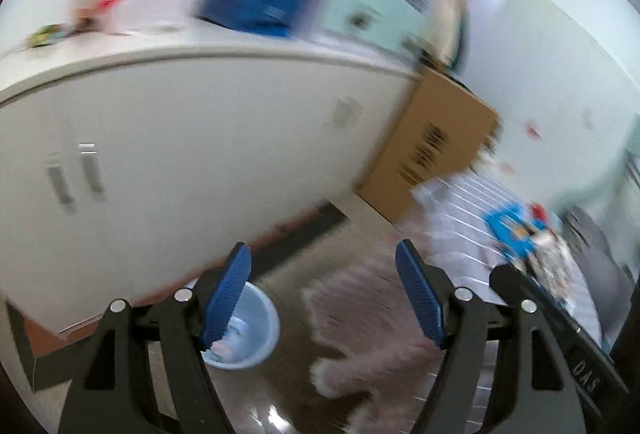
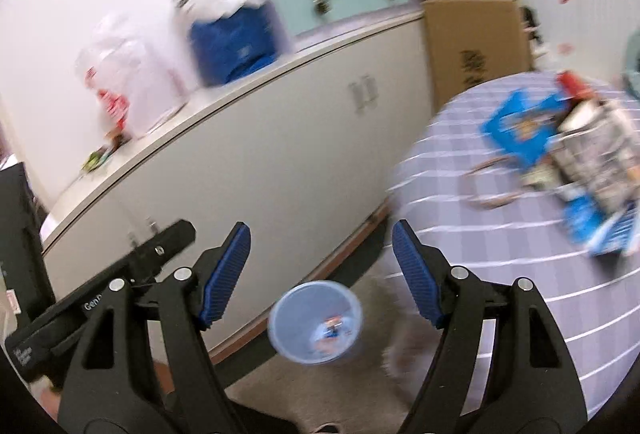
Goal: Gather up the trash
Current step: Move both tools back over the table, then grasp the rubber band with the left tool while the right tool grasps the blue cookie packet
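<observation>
Beside one white cabinet [image 2: 280, 138], one blue bin [image 2: 316, 322]; both hand-held grippers [image 1: 323, 294] [image 2: 321, 274] spread, empty.

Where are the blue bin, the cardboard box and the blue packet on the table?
blue bin [image 2: 316, 322]: right wrist view, inner wall
cardboard box [image 2: 476, 46]: right wrist view, front face
blue packet [image 2: 520, 126]: right wrist view, its middle

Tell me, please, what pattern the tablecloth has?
The tablecloth is lavender with thin white stripes, clearest in the right wrist view.
</observation>
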### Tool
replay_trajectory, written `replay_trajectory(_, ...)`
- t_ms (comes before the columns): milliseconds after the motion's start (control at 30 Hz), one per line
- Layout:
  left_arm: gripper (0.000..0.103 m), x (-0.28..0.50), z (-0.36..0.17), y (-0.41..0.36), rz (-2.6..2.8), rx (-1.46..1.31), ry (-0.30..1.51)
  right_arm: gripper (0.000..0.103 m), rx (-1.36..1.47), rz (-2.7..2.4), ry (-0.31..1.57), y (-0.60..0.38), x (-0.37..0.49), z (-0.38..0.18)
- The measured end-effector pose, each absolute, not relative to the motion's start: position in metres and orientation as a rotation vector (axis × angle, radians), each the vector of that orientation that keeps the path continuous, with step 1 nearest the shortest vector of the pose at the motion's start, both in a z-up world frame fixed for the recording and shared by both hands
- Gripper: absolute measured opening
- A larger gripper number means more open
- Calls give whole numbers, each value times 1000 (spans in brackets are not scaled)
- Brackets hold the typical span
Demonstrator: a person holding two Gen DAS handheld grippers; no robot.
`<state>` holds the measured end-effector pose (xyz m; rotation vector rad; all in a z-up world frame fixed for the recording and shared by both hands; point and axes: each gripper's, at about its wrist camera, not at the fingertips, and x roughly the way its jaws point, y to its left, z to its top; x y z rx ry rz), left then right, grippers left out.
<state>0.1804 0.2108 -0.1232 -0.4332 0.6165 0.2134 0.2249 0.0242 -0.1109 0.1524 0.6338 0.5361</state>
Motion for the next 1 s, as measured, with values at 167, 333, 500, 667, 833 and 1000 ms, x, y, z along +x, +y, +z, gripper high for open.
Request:
replay_trajectory(167,73,227,-114,131,54,-265,679,72,142,402,619,-54,242,-101)
replay_trajectory(333,73,267,-121,54,-112,-73,743,72,125,304,652,-111,263,-105)
replay_trajectory(500,74,302,-136,4,-162,66,809,72,112,251,674,-145,279,-110)
replay_trajectory(667,73,327,-154,-8,-180,120,866,72,103,252,698,-160,289,-118)
replay_trajectory(833,41,339,-161,-6,-196,143,886,72,90,263,717,-156,302,-119)
replay_trajectory(1000,3,345,-155,22,-243,-16,908,72,52,276,720,-142,315,-111)
